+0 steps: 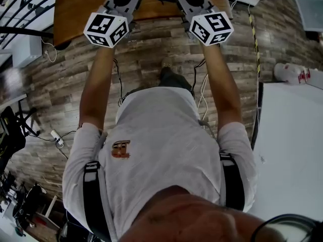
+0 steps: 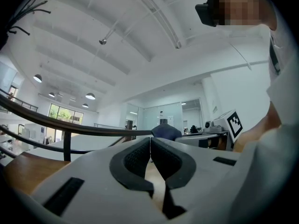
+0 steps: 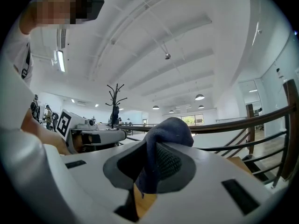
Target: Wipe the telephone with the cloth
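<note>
A brown wooden desk (image 1: 81,9) stands at the far edge of a grey-brown plank floor (image 1: 146,54). Black cables (image 1: 118,79) trail across the boards, and a white power strip (image 1: 56,137) lies on them off to the left. A yellow-and-black striped line (image 1: 255,37) runs along the right, beside a large white table (image 1: 292,145). A white container with red marks (image 1: 291,72) lies near that table's far corner. Around the room, a dark curved railing (image 2: 70,127) runs past bright windows (image 2: 65,113). Round lamps (image 2: 90,96) hang from the white ribbed ceiling (image 3: 163,31). A bare-branched coat stand (image 3: 115,104) rises in the distance.
</note>
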{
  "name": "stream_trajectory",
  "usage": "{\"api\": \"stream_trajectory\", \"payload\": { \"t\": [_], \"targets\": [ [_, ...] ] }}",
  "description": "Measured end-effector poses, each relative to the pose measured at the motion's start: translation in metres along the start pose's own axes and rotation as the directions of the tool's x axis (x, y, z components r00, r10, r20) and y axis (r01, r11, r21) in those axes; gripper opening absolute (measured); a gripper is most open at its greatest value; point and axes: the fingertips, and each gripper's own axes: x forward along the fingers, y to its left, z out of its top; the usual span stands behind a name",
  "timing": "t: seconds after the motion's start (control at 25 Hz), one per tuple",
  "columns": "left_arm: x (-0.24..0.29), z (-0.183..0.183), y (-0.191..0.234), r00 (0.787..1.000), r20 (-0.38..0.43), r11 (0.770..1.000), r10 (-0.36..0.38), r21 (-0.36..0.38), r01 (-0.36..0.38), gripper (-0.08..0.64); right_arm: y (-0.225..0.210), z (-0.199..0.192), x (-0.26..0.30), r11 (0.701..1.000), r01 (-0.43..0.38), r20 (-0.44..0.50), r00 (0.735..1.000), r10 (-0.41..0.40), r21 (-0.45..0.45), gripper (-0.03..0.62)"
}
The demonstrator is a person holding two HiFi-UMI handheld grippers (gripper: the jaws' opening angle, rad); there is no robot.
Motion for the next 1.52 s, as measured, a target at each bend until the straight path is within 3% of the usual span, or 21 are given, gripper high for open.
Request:
{"api": "stream_trajectory", "payload": {
  "t": [0.56, 1.04, 1.52],
  "targets": [
    [0.147, -0.011, 0.03, 0.992, -0.045, 0.992, 0.12, 0.038, -0.119, 0.02, -0.158, 0.006, 0.034, 0.993, -0.117, -0.008, 0.993, 0.117, 0.008, 0.072],
    [0.203, -0.022, 0.072, 0.985, -0.079, 0.988, 0.155, 0.038, -0.153, 0.02, -0.216, -0.002, 0.083, 0.988, -0.151, -0.032, 0.988, 0.152, 0.026, 0.072],
    [0.248, -0.035, 0.149, 0.987, -0.089, 0.991, 0.13, 0.036, -0.128, 0.02, -0.255, -0.002, 0.153, 0.995, -0.102, -0.055, 0.993, 0.102, 0.007, 0.072]
  ]
}}
